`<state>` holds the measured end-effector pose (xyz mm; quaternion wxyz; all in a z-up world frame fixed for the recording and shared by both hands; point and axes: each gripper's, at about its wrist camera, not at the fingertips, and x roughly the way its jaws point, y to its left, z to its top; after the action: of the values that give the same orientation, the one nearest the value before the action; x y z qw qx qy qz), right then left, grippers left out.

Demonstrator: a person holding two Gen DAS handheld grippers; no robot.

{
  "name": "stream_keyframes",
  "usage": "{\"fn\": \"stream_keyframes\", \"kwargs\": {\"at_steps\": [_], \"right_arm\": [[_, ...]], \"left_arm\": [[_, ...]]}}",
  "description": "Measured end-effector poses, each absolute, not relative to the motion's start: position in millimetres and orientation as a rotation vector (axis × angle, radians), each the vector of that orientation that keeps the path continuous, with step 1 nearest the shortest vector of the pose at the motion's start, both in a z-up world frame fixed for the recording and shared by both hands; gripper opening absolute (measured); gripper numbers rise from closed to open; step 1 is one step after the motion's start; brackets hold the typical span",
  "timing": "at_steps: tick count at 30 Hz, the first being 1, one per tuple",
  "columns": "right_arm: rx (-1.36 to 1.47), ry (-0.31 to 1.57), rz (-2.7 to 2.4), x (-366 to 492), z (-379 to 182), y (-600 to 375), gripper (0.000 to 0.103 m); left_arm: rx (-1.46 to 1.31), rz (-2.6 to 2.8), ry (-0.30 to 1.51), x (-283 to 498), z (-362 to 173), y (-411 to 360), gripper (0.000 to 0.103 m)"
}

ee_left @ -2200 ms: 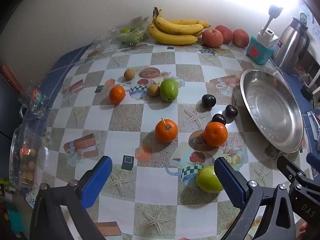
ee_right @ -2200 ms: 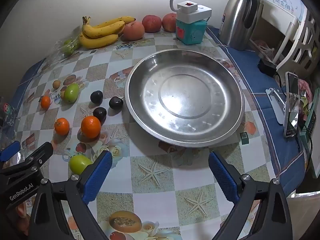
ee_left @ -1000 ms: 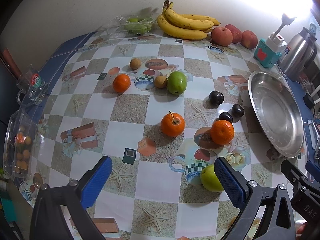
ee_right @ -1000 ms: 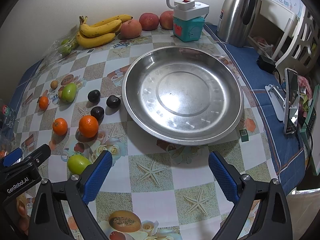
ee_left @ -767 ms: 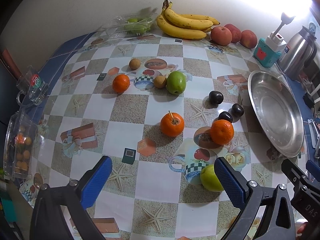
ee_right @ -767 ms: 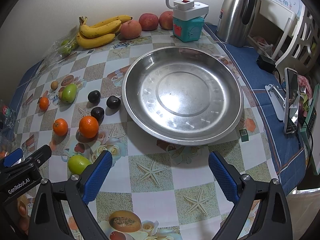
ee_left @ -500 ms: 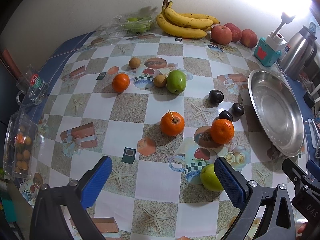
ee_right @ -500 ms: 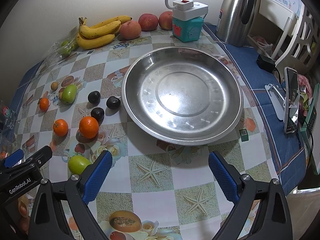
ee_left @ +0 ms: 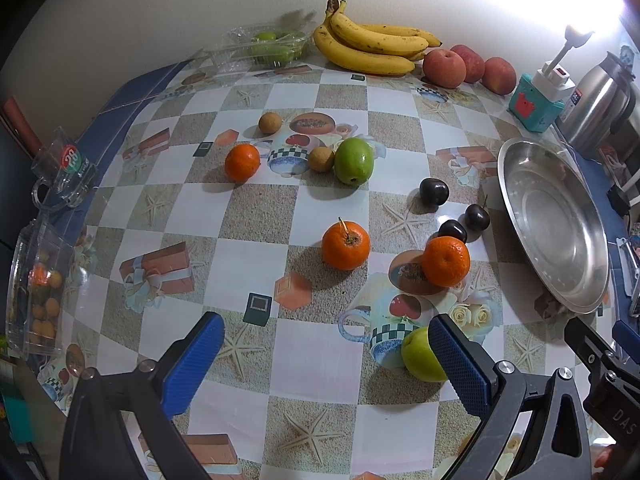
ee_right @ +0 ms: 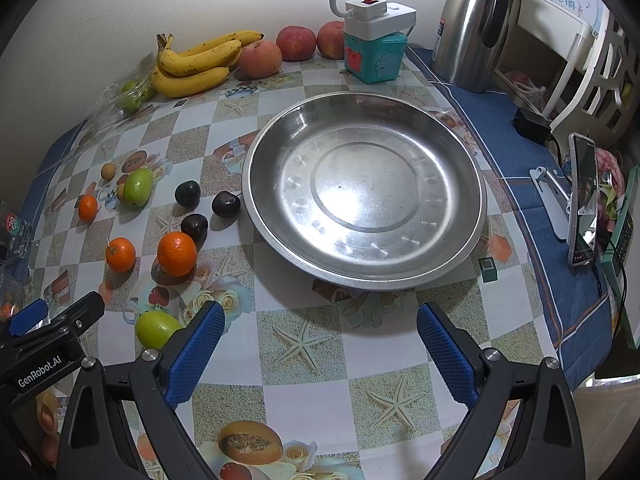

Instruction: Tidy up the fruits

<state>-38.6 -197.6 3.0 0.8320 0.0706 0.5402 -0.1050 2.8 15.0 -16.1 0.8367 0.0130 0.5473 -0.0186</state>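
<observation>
Loose fruit lies on the checked tablecloth: an orange (ee_left: 346,245), a second orange (ee_left: 446,262), a third orange (ee_left: 242,162), a green apple (ee_left: 354,161), another green apple (ee_left: 422,356) partly behind my left finger, three dark plums (ee_left: 434,192) and two small brown fruits (ee_left: 321,159). An empty steel plate (ee_right: 364,196) sits on the right. My left gripper (ee_left: 326,360) hangs open above the near table. My right gripper (ee_right: 318,348) is open in front of the plate, holding nothing.
Bananas (ee_left: 372,48), red apples (ee_left: 444,68) and a clear box of green fruit (ee_left: 272,46) line the back wall. A teal socket box (ee_right: 374,56), a steel kettle (ee_right: 472,24) and a phone on a stand (ee_right: 582,200) stand at the right. A glass mug (ee_left: 64,168) is at the left edge.
Both views hold almost steady over the last second; the left gripper drifted very slightly. Both grippers stay open and no fruit has moved.
</observation>
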Motion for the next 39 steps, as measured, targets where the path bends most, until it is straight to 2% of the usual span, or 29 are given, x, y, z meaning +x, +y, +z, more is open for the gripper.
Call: {"fn": "stream_keyframes", "kwargs": {"at_steps": [30,39], "right_arm": [[0.153,1.166,-0.228,-37.0,-2.6,-197.5,0.097],[0.153,1.106,-0.187,-32.8,8.5,-189.8,0.097]], "left_arm": [[0.032,-0.033,1.171,3.6,-14.9,15.7,0.103],[-0.024,0.041,1.163,13.9,-5.6,29.2,0.103]]}}
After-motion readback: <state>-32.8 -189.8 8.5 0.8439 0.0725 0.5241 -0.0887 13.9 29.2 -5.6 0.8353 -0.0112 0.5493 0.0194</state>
